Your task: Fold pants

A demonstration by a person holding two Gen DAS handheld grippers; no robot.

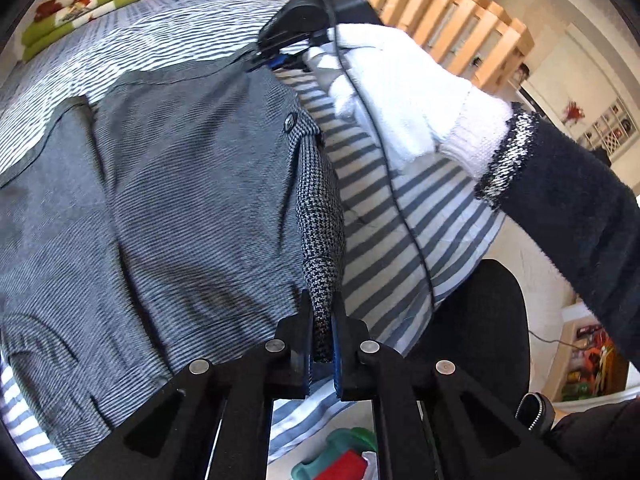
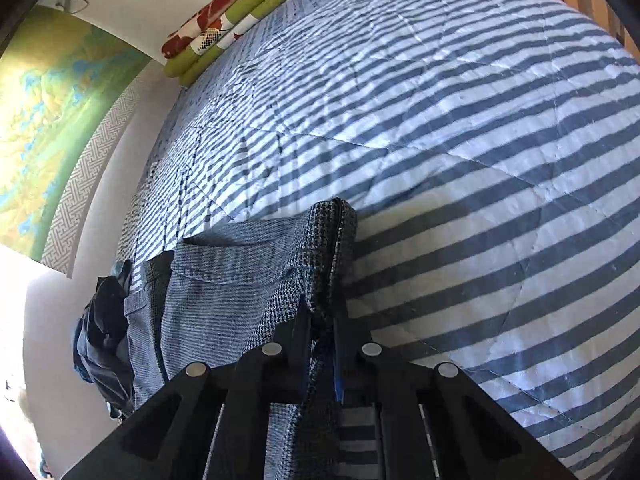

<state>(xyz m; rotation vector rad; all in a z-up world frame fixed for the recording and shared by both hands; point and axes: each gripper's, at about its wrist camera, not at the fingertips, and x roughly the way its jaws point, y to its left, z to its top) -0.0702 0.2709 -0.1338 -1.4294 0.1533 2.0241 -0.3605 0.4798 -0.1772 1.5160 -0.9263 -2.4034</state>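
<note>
On the striped bed [image 2: 460,128], grey pants [image 1: 192,208], waistband edge clamped in left gripper [image 1: 322,320] and right gripper [image 2: 322,320].

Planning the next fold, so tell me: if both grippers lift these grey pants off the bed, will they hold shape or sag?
The grey pants will probably sag between the grips; they already drape in soft wrinkles. The thicker waistband likely holds firmer.
</note>
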